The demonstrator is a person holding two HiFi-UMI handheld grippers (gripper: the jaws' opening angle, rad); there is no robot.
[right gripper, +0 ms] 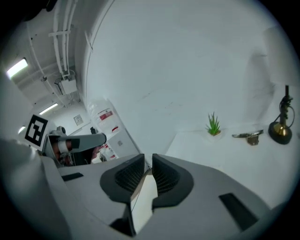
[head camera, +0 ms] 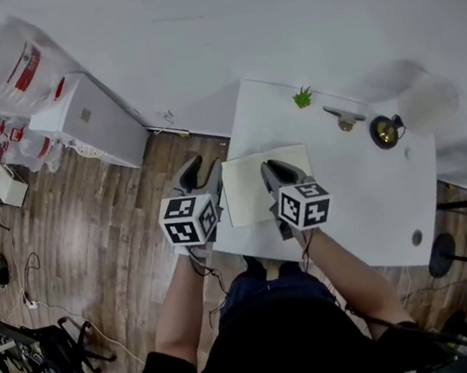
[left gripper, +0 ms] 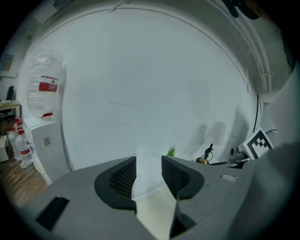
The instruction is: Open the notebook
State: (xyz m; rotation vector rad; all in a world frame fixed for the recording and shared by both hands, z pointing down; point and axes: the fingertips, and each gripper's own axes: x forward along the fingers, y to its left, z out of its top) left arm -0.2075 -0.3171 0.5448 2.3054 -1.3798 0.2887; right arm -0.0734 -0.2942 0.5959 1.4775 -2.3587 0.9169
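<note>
While the notebook [head camera: 251,189] lies flat on the near left part of the white table [head camera: 373,206], cream face up, both grippers hang above that same part of the table. At the table's left edge the left gripper [head camera: 200,170] is held out over the wooden floor [head camera: 95,234], just off the tabletop, with its marker cube toward the person. Its fingers [left gripper: 123,178] stand well apart, and the gap between them shows a strip of cream paper with white tabletop beyond it; neither pad presses on anything. Over the table's near edge the right gripper [head camera: 276,170] points toward the far side of the table. Its fingers [right gripper: 129,176] are drawn close, with only a narrow slot left between them. A cream page [right gripper: 143,206] stands edge-on in that slot, leaning along one pad (the other pad looks clear of it, so it is not pinched). At the table's far edge sits a small green plant [head camera: 302,96]
</note>
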